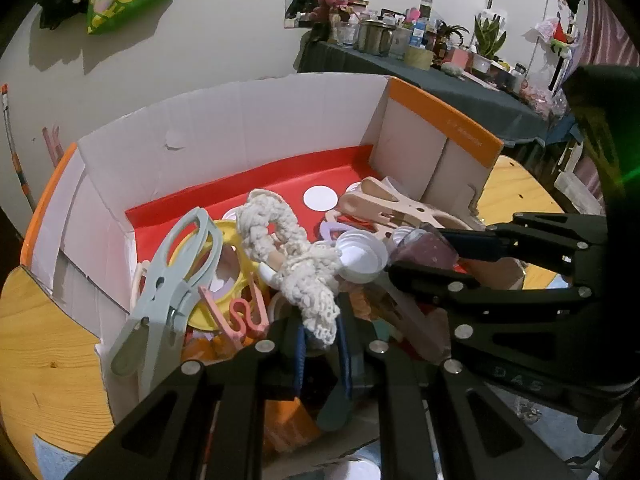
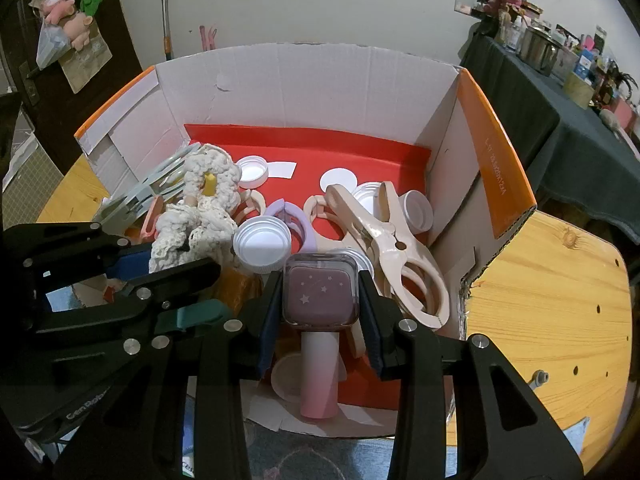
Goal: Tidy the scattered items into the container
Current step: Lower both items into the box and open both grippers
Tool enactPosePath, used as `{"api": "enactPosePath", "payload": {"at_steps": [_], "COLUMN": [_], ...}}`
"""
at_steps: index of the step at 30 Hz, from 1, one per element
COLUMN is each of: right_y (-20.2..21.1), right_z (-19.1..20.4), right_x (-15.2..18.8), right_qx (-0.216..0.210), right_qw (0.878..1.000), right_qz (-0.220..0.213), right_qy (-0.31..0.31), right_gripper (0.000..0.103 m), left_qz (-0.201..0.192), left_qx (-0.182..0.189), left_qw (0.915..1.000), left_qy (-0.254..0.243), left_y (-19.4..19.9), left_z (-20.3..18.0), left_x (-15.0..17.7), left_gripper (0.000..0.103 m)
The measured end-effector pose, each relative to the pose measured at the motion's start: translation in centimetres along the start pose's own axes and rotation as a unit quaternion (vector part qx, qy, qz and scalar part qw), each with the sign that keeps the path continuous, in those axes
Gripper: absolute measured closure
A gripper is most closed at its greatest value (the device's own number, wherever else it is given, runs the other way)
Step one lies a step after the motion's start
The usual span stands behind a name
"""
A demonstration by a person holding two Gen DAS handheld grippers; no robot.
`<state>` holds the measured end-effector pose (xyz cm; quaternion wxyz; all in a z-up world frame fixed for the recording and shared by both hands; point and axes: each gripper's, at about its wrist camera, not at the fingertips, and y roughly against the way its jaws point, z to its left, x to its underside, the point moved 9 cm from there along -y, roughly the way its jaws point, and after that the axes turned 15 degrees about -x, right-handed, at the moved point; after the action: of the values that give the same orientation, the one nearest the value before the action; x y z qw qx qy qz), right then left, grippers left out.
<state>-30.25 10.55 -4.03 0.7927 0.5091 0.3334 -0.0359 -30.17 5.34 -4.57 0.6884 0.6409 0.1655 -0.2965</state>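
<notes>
Both claws hang over an open cardboard box (image 2: 328, 84) with orange flaps and a red floor, which stands on a wooden bench (image 2: 552, 300). The left claw (image 1: 320, 332) is pinched nearly shut on the lower end of a cream crochet piece (image 1: 296, 256); the rest of the piece lies draped over the heap inside the box, across a yellow ring (image 1: 224, 280) and beside a pale blue clip (image 1: 168, 288). The right claw (image 2: 320, 300) is closed partway on a small clear-cased purple block with white stars (image 2: 320, 292), one pad against each side, held above the box's near end; a pink tube (image 2: 318, 376) shows right below the block, though whether the two are joined cannot be told. Already in the box lie a big beige clip (image 2: 384, 240), a white cap (image 2: 262, 242) just beside the crochet, a lilac ring (image 2: 292, 220), more white caps and a pink hook (image 1: 244, 312) by the yellow ring.
</notes>
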Motion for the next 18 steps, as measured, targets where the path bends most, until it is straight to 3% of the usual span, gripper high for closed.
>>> {"api": "enactPosePath", "payload": {"at_steps": [18], "right_y": [-0.11], "right_z": [-0.11], "right_x": [0.04], "right_qx": [0.001], "right_qw": [1.000], "right_qz": [-0.001], "right_qy": [0.000], "right_gripper": [0.068], "left_qz": [0.009], "left_qx": [0.004], "left_qw": [1.0000], "left_qy": [0.002], "left_y": [-0.44], "left_z": [0.30], "left_x": [0.36], "left_gripper": [0.087]}}
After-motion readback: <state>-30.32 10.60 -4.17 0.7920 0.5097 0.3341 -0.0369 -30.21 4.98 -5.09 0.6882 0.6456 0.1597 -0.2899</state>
